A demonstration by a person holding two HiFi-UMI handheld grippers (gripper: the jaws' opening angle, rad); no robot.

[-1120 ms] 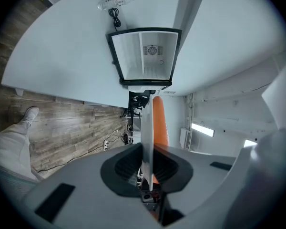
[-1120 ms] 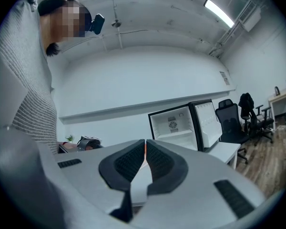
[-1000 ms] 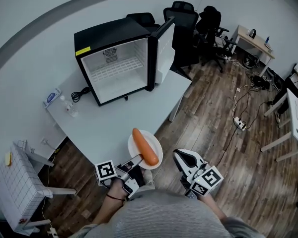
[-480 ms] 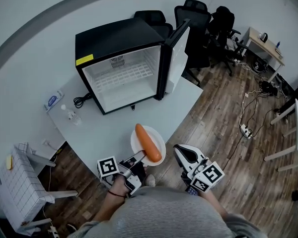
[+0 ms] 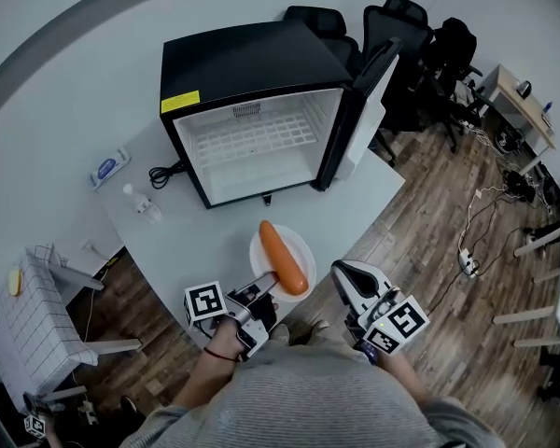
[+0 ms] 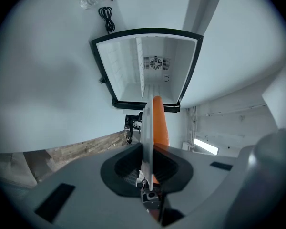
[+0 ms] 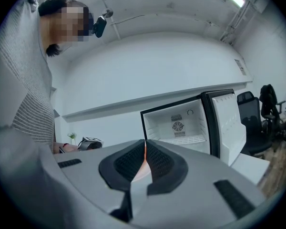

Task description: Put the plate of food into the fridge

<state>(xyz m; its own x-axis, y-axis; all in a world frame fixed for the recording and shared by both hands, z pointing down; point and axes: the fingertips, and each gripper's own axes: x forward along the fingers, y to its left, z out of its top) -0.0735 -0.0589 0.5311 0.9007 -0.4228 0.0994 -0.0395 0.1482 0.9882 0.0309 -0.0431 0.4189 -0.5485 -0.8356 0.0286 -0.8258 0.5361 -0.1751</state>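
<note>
A white plate (image 5: 301, 245) carries a long orange carrot (image 5: 283, 258). My left gripper (image 5: 264, 290) is shut on the plate's near rim and holds it level over the front edge of the grey table (image 5: 196, 241). In the left gripper view the plate (image 6: 146, 132) shows edge-on between the pads, with the carrot (image 6: 159, 120) to its right. Beyond it stands the black fridge (image 5: 252, 110), its door (image 5: 366, 96) swung open to the right and its white inside (image 6: 150, 66) bare. To the right, my right gripper (image 5: 343, 274) hangs shut on nothing, its pads (image 7: 144, 159) together.
A clear bottle (image 5: 142, 206), a coiled black cable (image 5: 163, 174) and a wipes pack (image 5: 107, 169) lie on the table left of the fridge. Black office chairs (image 5: 406, 31) stand behind it. A white grid cart (image 5: 23, 329) is at the lower left, cables and a power strip (image 5: 467, 261) on the floor right.
The plate, carrot and both grippers have come closer to the table and the open fridge, which now looms larger. The left grip on the plate is unchanged.
</note>
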